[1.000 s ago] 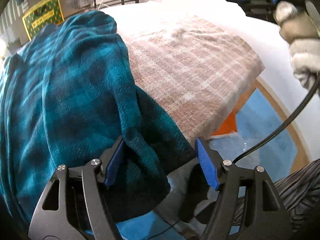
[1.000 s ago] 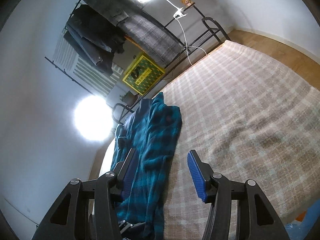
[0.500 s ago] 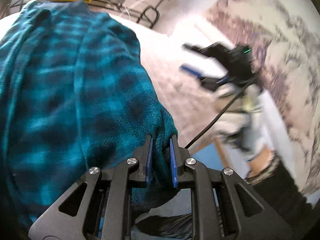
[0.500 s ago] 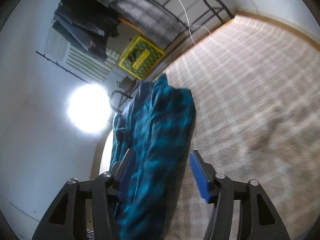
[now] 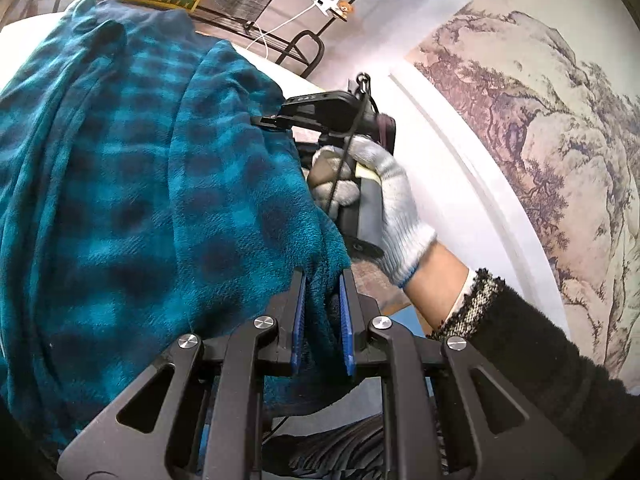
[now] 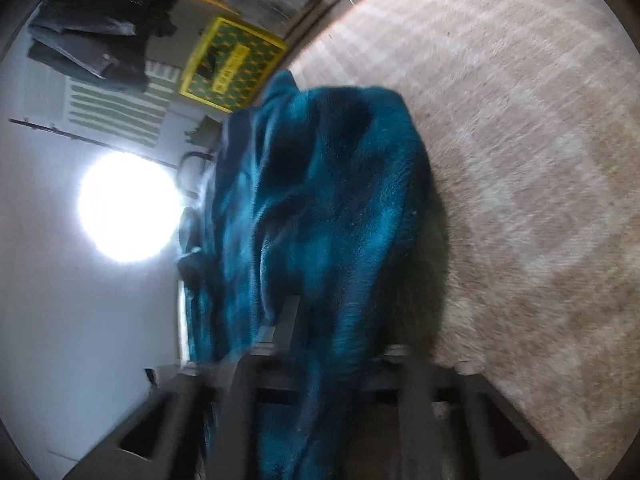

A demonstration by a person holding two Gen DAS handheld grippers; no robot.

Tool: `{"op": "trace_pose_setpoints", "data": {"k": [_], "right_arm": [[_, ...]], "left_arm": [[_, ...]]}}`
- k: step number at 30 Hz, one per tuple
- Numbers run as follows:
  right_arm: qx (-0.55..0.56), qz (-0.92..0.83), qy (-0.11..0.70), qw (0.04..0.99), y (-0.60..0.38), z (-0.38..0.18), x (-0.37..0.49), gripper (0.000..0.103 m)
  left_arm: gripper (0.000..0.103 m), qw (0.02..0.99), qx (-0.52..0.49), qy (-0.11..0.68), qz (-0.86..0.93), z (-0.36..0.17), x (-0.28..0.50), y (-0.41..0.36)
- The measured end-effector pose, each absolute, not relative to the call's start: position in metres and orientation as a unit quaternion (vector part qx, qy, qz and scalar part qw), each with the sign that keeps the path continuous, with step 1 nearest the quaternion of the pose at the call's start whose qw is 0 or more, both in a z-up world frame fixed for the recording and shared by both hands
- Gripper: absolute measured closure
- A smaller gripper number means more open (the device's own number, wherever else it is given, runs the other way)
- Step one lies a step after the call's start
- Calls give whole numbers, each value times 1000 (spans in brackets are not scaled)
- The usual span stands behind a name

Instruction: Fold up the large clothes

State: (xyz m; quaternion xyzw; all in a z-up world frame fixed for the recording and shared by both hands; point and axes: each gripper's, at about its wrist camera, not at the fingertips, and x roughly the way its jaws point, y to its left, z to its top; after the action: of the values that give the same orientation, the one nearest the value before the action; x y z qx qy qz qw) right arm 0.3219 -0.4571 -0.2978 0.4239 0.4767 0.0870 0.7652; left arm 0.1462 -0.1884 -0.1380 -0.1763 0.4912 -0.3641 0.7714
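while right tongs (image 6: pixel 332 344) closing on teal plaid garment (image 5: pixel 140 184), left tongs (image 5: pixel 322 320) pinching its edge

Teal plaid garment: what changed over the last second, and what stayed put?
The left gripper, open around the teal plaid garment a second ago, has shut on its edge. The right gripper came down from above the bed to the garment's edge; its jaws are closing on the fabric. The plaid bed cover and the garment's bulk stayed put.
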Motion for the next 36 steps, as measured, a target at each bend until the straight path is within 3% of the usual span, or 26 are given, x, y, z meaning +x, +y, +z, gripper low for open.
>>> {"op": "trace_pose_setpoints", "data": {"k": [9,15,26,29,31,36], "right_arm": [[168,-5,489,856,-384,-220,335,99],[59,12,474,878,-307,-189,351,99],[-192,74,481,852,-127,-226,376,99],[-211,80,497,838,-115,-242,380,90],[-196,100,503,836,-118,-240,380,76],[-80,183,501,842,-153,-218,372,56]], "left_arm": [[90,753,-227,504,-356,-153,149,-151],[90,758,-253,500,-333,-155,147,-110],[90,760,-280,519,-272,-182,145,-51],[90,760,-277,521,-272,-187,144,-48],[90,761,-273,519,-276,-186,144,-49],[90,762,-271,515,-283,-187,147,-47]]}}
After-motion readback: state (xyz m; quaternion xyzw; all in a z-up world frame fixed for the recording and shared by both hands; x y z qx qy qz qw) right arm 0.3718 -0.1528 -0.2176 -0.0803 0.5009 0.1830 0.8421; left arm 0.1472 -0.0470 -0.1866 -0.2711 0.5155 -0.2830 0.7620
